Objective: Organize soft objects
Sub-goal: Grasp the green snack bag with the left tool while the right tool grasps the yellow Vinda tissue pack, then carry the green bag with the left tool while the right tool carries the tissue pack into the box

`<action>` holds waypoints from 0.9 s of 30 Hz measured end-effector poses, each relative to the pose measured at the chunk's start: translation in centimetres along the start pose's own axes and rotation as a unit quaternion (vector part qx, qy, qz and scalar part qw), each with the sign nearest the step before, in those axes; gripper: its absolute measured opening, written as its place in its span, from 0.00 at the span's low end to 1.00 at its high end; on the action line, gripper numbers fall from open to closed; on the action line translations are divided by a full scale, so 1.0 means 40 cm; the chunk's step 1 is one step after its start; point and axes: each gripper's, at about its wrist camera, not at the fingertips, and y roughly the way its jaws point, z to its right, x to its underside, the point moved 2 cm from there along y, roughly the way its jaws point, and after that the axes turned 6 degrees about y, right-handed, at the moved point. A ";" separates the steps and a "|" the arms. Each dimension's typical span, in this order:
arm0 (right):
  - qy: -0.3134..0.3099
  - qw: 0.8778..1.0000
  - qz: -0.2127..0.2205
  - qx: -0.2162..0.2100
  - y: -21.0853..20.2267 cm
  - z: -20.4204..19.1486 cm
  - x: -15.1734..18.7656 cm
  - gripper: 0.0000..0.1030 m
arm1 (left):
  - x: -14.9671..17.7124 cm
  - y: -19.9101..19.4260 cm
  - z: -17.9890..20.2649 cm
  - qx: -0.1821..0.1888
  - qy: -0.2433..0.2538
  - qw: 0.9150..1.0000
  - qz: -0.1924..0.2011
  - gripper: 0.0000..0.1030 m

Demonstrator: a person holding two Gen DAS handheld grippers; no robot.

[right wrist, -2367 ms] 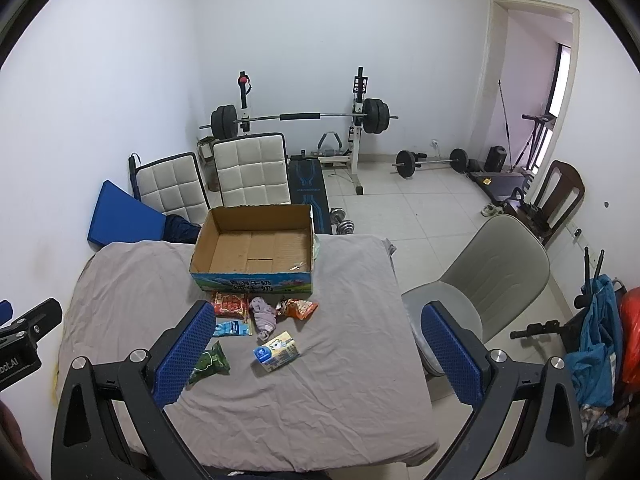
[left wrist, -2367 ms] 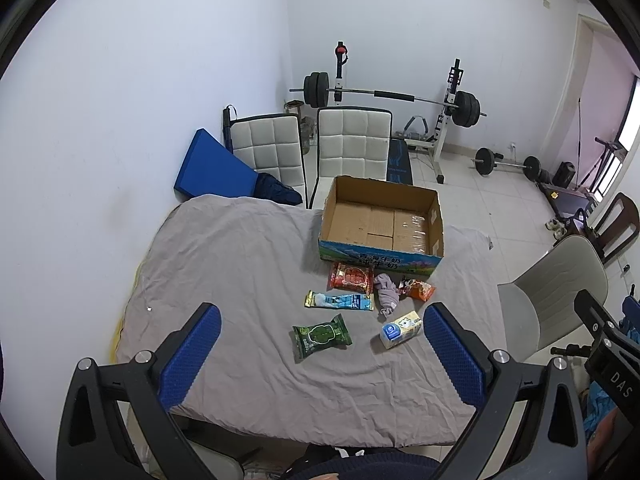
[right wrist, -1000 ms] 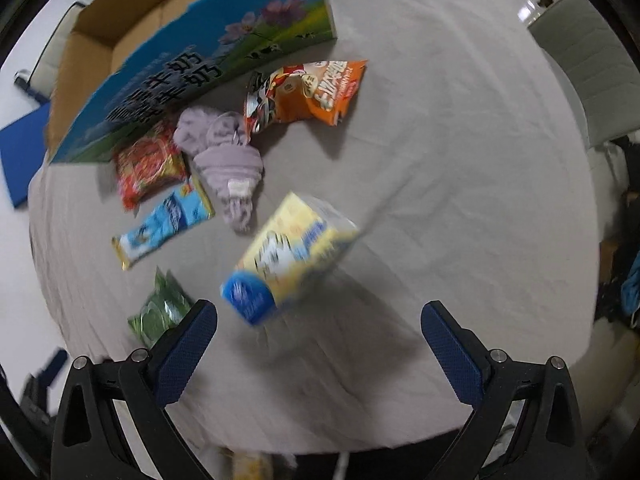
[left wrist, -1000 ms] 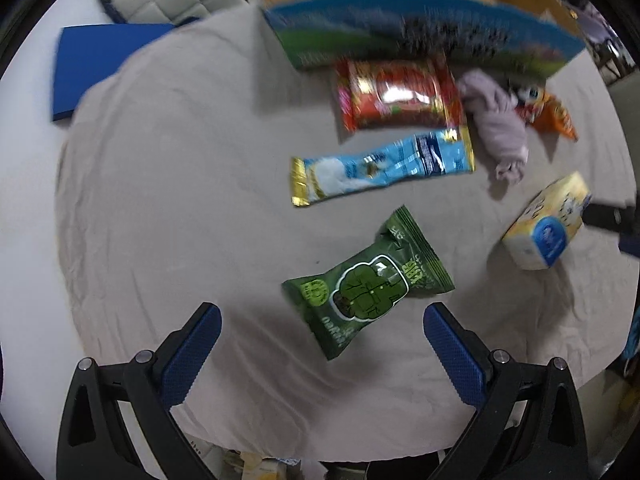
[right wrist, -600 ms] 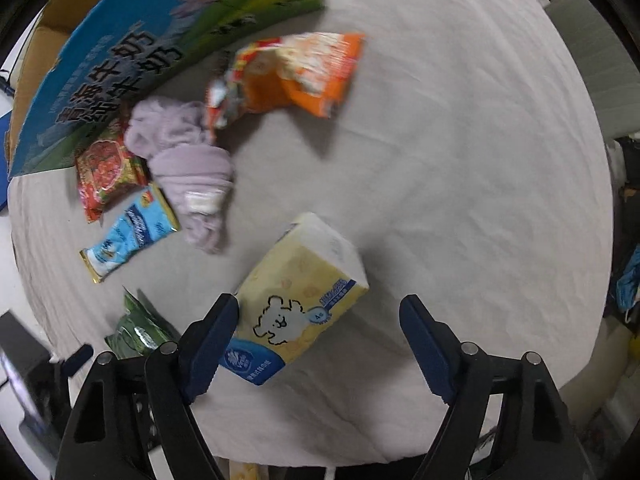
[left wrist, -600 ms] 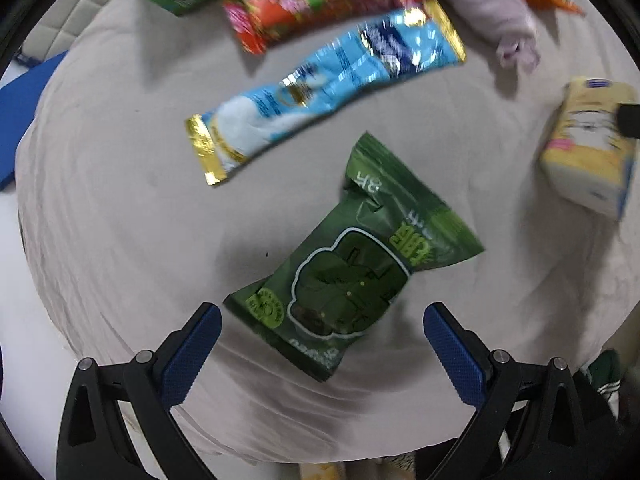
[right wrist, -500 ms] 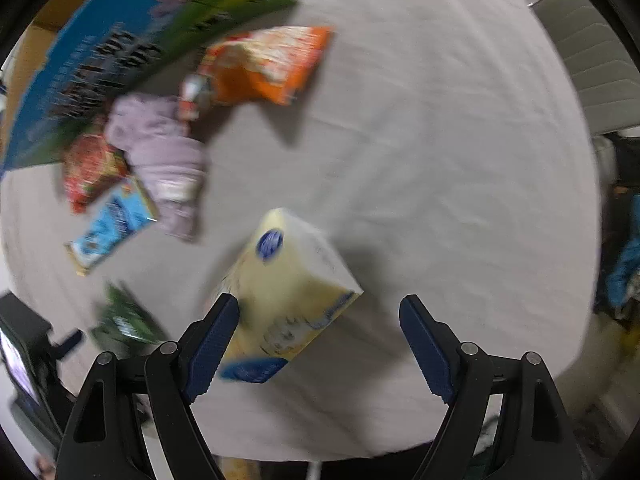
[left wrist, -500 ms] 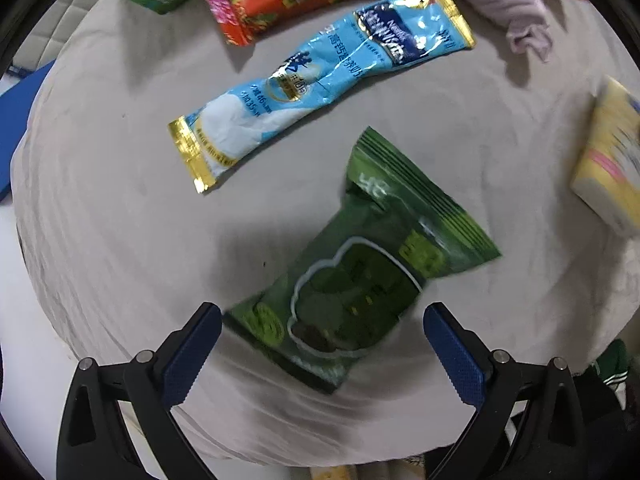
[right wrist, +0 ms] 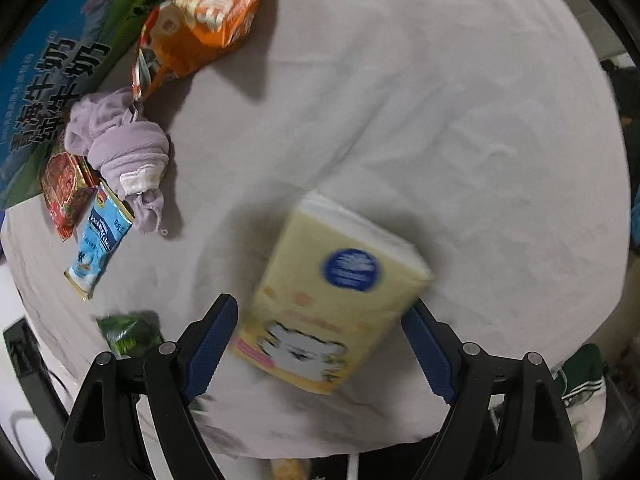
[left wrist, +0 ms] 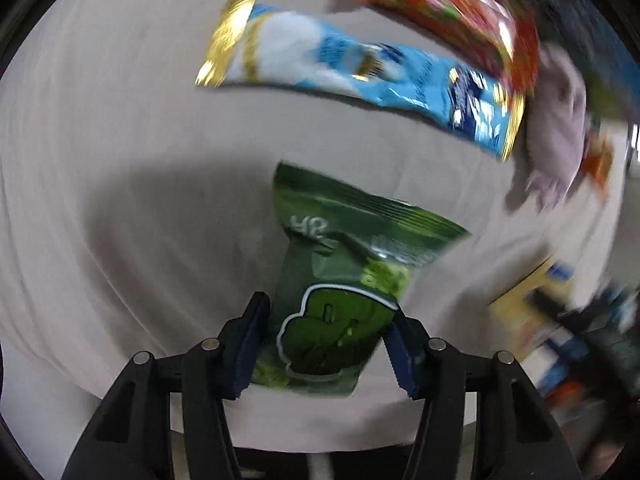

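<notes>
left gripper [left wrist: 326, 344]: jaws just closing, pinching green snack bag [left wrist: 340, 300] | right gripper [right wrist: 320, 348]: apart, straddling yellow tissue pack [right wrist: 332, 300] | grey cloth [right wrist: 460, 120] bare toward right edge

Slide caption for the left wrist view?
Left gripper closing around the green snack bag on the grey cloth.

Dim, motion-blurred fisheye views; soft shadows, dark curved edges.

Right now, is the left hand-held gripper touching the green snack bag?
Touching. The left wrist view shows both blue pads of the left hand-held gripper pressing the green snack bag, pinching its sides.
</notes>
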 end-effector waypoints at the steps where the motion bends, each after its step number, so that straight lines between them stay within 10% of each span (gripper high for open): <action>1: -0.005 1.000 -0.001 0.007 0.020 -0.016 0.001 0.84 | 0.006 0.002 -0.001 0.009 -0.007 1.000 0.001 0.51; 8: -0.196 0.974 0.037 0.104 0.070 -0.145 0.068 0.70 | 0.046 0.032 0.071 -0.099 0.121 0.988 0.009 0.53; 12: -0.259 0.954 0.059 0.142 0.090 -0.185 0.115 0.70 | 0.056 0.075 0.084 -0.101 0.128 0.987 0.001 0.52; 27: -0.156 0.984 0.060 0.061 0.151 -0.100 0.216 0.64 | 0.165 -0.021 0.082 -0.113 0.126 0.984 0.056 0.38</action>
